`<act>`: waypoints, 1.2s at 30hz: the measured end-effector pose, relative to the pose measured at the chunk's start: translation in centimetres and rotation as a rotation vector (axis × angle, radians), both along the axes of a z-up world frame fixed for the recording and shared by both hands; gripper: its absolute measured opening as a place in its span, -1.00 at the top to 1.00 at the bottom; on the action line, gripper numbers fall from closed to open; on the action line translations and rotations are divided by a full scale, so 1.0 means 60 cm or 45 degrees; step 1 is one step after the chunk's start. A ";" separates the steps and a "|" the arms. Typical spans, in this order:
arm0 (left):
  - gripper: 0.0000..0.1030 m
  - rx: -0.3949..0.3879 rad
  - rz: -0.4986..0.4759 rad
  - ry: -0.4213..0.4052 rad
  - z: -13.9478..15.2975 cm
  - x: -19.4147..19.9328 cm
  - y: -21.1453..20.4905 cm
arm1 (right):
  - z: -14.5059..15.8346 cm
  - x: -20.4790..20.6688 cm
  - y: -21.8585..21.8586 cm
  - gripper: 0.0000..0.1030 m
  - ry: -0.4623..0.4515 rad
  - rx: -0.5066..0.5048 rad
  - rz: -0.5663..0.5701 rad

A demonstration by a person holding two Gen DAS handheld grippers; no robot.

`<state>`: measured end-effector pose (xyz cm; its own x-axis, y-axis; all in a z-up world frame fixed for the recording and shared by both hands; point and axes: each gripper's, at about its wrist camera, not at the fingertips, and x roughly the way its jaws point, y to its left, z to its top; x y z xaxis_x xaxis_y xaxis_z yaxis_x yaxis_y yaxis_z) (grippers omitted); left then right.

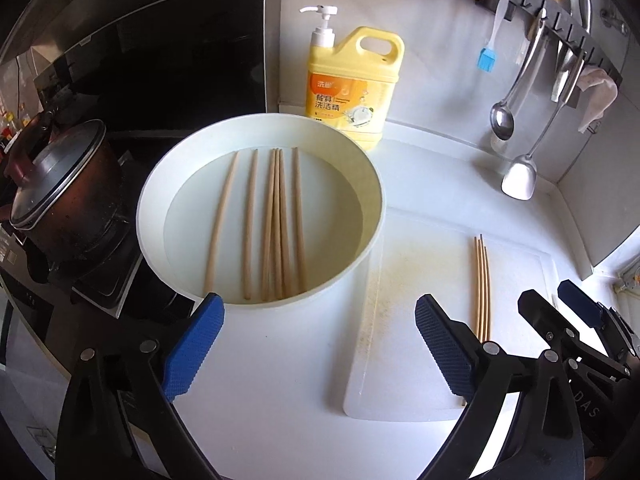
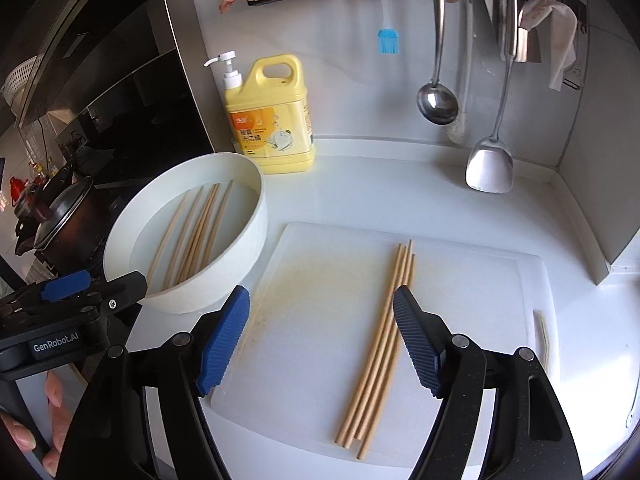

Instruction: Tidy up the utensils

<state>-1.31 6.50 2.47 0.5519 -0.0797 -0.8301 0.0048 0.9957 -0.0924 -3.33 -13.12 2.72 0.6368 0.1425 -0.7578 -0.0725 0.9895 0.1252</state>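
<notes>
Beside the board: chopsticks bundled on it for sorting, more waiting in the bowl left of it; left gripper and right gripper both wide, empty.

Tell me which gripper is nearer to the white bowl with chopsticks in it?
Left. The left gripper hangs open right at the white bowl's near rim. The right gripper is over the cutting board, beside the bowl.
</notes>
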 end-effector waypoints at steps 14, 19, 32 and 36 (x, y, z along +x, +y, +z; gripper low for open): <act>-0.86 -0.003 -0.024 -0.017 -0.018 -0.061 -0.091 | -0.074 -0.080 -0.147 -0.39 0.036 0.048 -0.106; -0.87 -0.001 -0.044 -0.038 -0.030 -0.069 -0.110 | -0.105 -0.086 -0.159 -0.39 0.041 0.026 -0.121; -0.87 -0.015 -0.220 -0.111 -0.081 -0.030 -0.149 | -0.164 -0.040 -0.136 -0.39 0.058 -0.020 -0.198; -0.87 -0.040 -0.251 -0.099 -0.096 -0.020 -0.154 | -0.177 -0.027 -0.131 -0.39 0.061 -0.024 -0.221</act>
<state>-2.50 -2.74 -3.27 0.5856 -0.2175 -0.7809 0.2072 0.9715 -0.1152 -4.96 -20.98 -7.92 0.6136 0.0192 -0.7894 0.1049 0.9889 0.1056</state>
